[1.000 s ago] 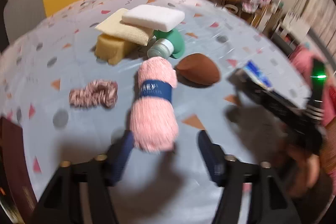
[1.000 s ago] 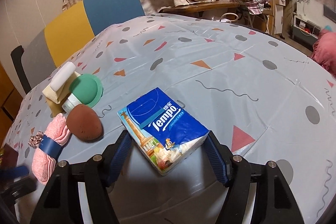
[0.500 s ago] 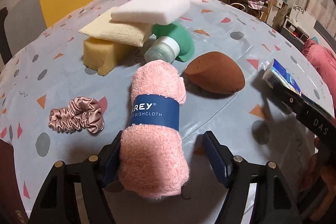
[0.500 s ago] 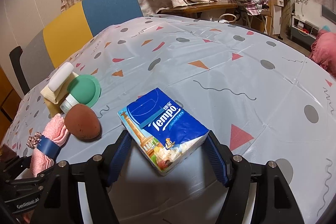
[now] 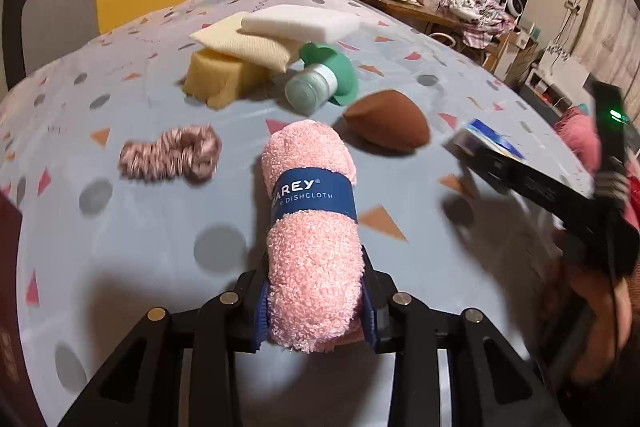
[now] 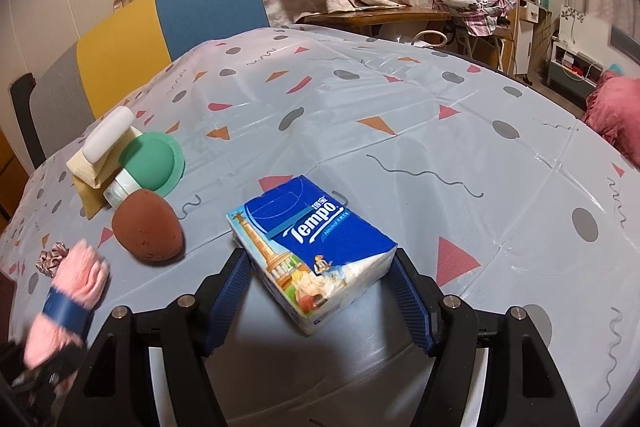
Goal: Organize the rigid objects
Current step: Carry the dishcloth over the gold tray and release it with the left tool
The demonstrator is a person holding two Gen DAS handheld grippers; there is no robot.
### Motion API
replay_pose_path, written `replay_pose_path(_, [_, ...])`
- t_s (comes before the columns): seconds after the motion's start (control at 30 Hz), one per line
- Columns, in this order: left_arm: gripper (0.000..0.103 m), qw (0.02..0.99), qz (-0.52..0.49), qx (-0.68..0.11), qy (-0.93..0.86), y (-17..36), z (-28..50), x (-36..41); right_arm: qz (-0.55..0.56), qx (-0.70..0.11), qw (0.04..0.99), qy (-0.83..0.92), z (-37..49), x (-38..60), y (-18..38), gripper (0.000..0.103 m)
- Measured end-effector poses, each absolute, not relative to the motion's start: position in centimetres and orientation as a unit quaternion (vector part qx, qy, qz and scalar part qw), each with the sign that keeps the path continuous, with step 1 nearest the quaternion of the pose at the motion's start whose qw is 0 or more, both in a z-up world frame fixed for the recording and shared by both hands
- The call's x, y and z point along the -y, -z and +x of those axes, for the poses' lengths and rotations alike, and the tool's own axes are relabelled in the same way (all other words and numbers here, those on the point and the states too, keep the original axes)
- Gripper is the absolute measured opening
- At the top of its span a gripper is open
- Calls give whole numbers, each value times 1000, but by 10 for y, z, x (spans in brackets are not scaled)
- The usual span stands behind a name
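At the lower centre of the left wrist view, the left tool (image 5: 316,301) is clamped on the near end of one pink rolled dishcloth (image 5: 312,227). In the right wrist view, the right tool (image 6: 320,297) grips one blue tissue pack (image 6: 316,251) by its corners at frame centre. On the bench (image 6: 440,147) toward the left lie three stacked sponges (image 5: 256,55), one green-capped jar (image 5: 320,83), one brown egg-shaped sponge (image 5: 386,127) and one scrunchie (image 5: 170,157).

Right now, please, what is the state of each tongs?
Left tongs: closed on the rolled pink terry dishcloth with a blue paper band.
Right tongs: holding the blue Tempo tissue pack.
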State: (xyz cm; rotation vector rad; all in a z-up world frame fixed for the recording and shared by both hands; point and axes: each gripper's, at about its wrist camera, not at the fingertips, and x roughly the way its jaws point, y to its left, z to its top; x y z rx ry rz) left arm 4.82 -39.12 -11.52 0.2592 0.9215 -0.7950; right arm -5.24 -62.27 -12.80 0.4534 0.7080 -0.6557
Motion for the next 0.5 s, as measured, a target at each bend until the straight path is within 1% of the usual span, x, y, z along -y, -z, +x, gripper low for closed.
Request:
replay_pose_path(0.13, [34, 802, 102, -441, 390, 112, 27, 370, 208, -341, 860, 318, -51, 622, 128, 71])
replay_pose_path(0.33, [34, 786, 51, -456, 413, 101, 18, 343, 192, -346, 856, 332, -49, 618, 127, 70])
replay_pose_path(0.5, [34, 795, 29, -439, 417, 83, 13, 318, 173, -342, 859, 339, -48, 613, 123, 70])
